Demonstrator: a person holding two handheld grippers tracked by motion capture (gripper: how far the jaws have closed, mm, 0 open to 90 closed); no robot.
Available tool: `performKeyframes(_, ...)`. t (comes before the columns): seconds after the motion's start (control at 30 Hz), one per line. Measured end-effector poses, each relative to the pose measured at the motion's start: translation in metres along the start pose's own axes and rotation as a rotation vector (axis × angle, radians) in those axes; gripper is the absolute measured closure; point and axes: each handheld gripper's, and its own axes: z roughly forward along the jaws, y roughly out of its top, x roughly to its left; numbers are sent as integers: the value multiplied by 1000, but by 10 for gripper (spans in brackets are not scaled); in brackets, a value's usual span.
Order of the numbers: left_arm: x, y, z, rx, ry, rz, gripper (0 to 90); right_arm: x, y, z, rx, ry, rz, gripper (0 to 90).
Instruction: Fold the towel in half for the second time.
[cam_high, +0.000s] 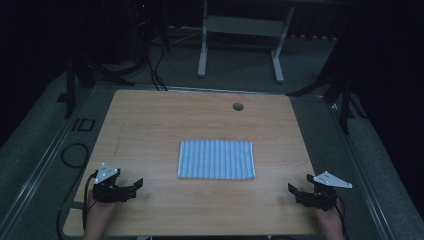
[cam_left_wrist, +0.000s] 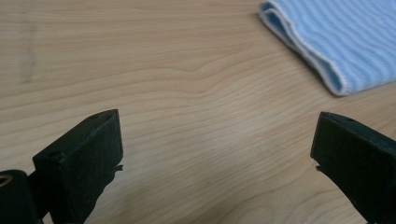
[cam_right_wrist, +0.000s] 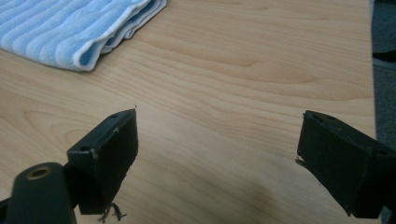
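A folded blue-and-white striped towel (cam_high: 216, 159) lies flat in the middle of the wooden table (cam_high: 150, 125). My left gripper (cam_high: 136, 186) rests near the table's front left corner, open, with bare wood between its jaws. In the left gripper view (cam_left_wrist: 217, 140) the towel (cam_left_wrist: 341, 42) lies at the upper right, well apart from the jaws. My right gripper (cam_high: 292, 190) sits near the front right corner, open and holding nothing. In the right gripper view (cam_right_wrist: 217, 140) the towel's folded edge (cam_right_wrist: 70, 32) is at the upper left, clear of the jaws.
A round cable hole (cam_high: 238, 106) sits near the table's far edge. Behind the table stand the white legs of another desk (cam_high: 202, 55) and dark cables on a grey floor. The table's right edge (cam_right_wrist: 373, 70) lies close to my right gripper.
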Motion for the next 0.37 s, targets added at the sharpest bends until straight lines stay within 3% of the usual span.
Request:
performKeyframes(0.13,1,-2,0,-15,20,-21,23,-1,0,1,4,-2,-2,120)
performKeyframes(0.37,2,-3,0,-20,14,-37,23,0,0,2,14,-5,-17,121)
